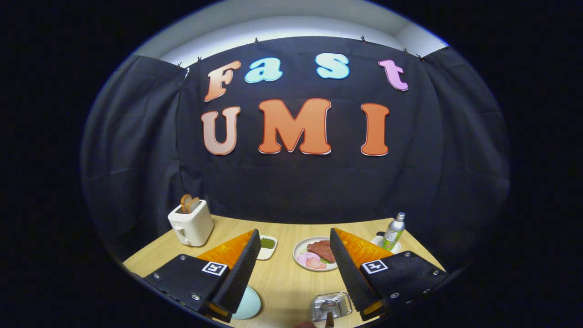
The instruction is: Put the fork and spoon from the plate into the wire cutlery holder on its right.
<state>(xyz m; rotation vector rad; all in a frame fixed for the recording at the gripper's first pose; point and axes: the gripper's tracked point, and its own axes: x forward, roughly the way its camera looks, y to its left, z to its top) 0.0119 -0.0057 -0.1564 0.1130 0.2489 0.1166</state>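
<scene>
Jaws spread and holding nothing, we hover our gripper [296,264] above the bench [282,282], the pale blue plate [248,305] beside the left finger, the wire cutlery holder [331,306] by the right; cutlery hidden, likely light, stiff, slippery, best pinched mid-handle.

Jaws wide (nothing held), holder [331,306] below

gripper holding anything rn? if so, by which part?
Nothing held. The gripper is open, fingers wide apart over bare table, with the wire cutlery holder low between them and the food plate beyond.
</scene>
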